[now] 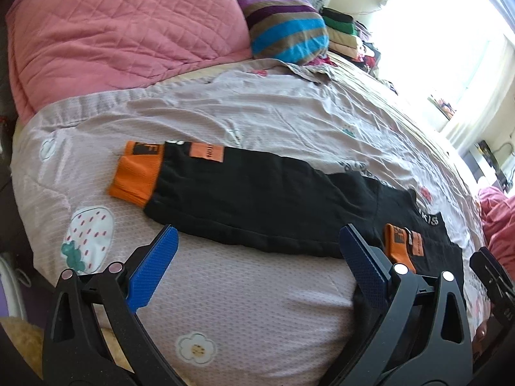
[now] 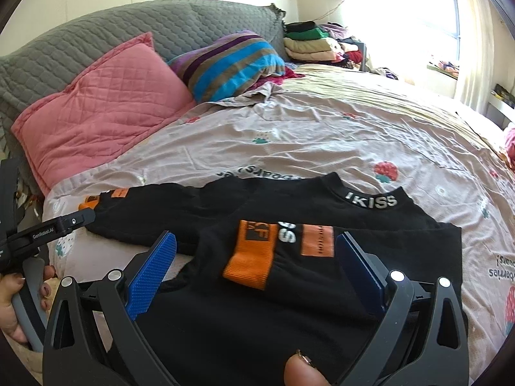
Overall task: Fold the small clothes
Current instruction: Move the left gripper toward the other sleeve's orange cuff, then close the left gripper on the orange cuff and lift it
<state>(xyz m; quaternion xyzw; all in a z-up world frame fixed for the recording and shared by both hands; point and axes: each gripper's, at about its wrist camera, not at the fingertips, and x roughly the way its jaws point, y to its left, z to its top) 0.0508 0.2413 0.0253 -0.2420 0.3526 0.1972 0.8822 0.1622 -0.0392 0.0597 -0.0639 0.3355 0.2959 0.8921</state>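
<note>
A small black sweater (image 2: 305, 289) with orange cuffs and an "IKISS" collar (image 2: 370, 201) lies flat on the bedspread (image 2: 322, 135). One sleeve is folded over its body, orange cuff (image 2: 251, 257) on top. The other sleeve (image 1: 244, 193) stretches out to the left, ending in an orange cuff (image 1: 135, 173). My left gripper (image 1: 257, 244) is open and empty, hovering at the near edge of the outstretched sleeve. My right gripper (image 2: 256, 251) is open and empty above the folded sleeve's cuff.
A pink quilted pillow (image 2: 103, 112) and a striped pillow (image 2: 231, 64) lie at the head of the bed before a grey headboard cover (image 2: 128, 29). Stacked folded clothes (image 2: 309, 41) sit at the far side by the bright window. The bed's near edge is just below the sweater.
</note>
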